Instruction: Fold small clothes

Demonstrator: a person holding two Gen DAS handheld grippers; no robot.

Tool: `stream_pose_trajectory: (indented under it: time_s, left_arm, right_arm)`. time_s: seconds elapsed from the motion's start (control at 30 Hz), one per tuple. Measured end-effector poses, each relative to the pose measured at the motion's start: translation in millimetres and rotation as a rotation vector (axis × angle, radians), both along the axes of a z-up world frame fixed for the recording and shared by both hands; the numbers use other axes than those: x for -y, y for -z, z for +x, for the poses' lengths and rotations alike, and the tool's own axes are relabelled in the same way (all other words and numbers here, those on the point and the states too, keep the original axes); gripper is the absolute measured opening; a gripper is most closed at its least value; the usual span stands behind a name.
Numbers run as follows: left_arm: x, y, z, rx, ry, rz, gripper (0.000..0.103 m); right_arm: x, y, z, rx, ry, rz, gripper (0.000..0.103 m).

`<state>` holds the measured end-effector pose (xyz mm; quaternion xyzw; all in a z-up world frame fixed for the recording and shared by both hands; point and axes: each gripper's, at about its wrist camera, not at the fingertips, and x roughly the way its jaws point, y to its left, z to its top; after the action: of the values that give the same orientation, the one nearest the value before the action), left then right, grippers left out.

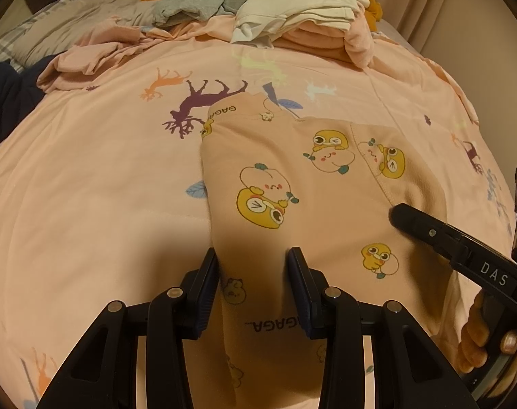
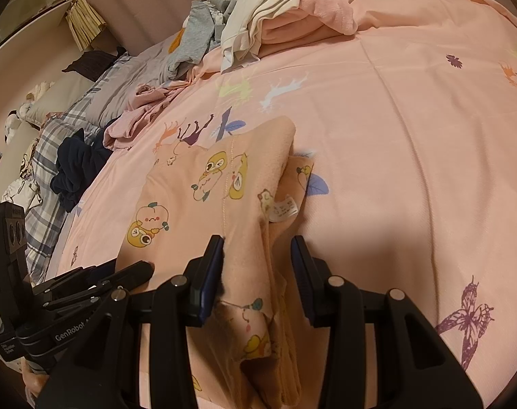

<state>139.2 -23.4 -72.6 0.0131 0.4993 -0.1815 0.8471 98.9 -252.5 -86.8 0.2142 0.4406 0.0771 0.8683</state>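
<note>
1. Lying flat on the pink bedspread (image 1: 88, 204), the little peach garment (image 1: 292, 187) with cartoon prints sits mid-bed, its near hem drawn toward the person and one side already doubled over.
2. On the left, the left gripper (image 1: 253, 283) has a bunched ridge of that near hem between its pads; the cloth fills the gap, so I'd judge it pinched rather than merely straddled, though shadow there makes it hard to be sure.
3. Further right, the right gripper (image 2: 256, 272) stands partly spread around a thicker, layered fold of the same garment, by the white care label (image 2: 285, 208). The left pad touches the cloth; the right pad looks clear of it, so this looks like a loose bracket and not a firm pinch.
4. The fabric looks fleecy, soft and light — it will droop and slide over itself, and the layers may part if only the top one is caught. Take hold at the hem corners or the seam, through every layer.
5. Open room lies to the right, where the spread is bare. To the left a dark garment (image 2: 78, 167) and crumpled pink cloth (image 2: 139, 116) crowd the edge, and the folded pile (image 1: 302, 10) sits well beyond.
</note>
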Motion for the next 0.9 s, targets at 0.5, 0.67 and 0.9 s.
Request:
stream_pose_trajectory:
  time_s: [0.5,0.67,0.9]
  left_arm:
    - [-0.5,-1.3,-2.1,0.005,0.001,0.012,0.038]
    - [-1.9,-1.7,-3.4,0.007,-0.001,0.015,0.038]
    - [-1.9,-1.9,-3.7,0.008,0.000,0.018,0.039]
  right_arm:
    - [0.4,-0.4,-0.2,-0.001,0.001,-0.001,0.041]
    - [1.7,-0.3,0.0,-0.001,0.001,-0.004,0.041]
    - [2.5,-0.4,-0.2,-0.001,0.002,-0.004,0.041]
